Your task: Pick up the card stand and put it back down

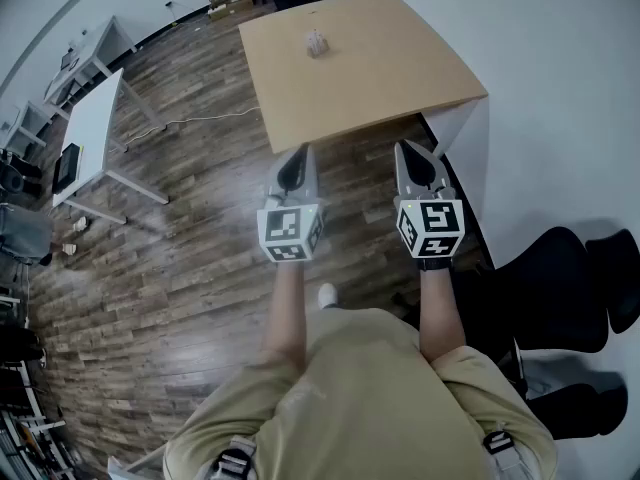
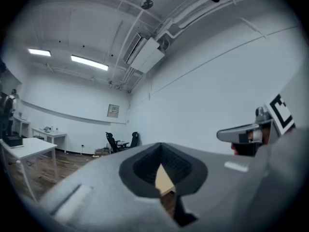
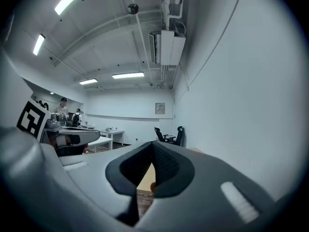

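Tan table [image 1: 400, 68], card stand [image 1: 317, 43] on it, wood-plank floor [image 1: 190, 268]

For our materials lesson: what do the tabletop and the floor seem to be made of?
Tabletop: probably laminate or board, matte; even tan, no visible grain. Floor: wood or wood-look planks, slightly glossy; streaked brown boards with pale sheen.

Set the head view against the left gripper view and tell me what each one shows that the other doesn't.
Only the head view shows the card stand, far back on the brown table, and the person's torso. Only the left gripper view shows the ceiling lights and the framed notice on the far wall. Both show the brown table, the right gripper, the white desk and the wooden floor.
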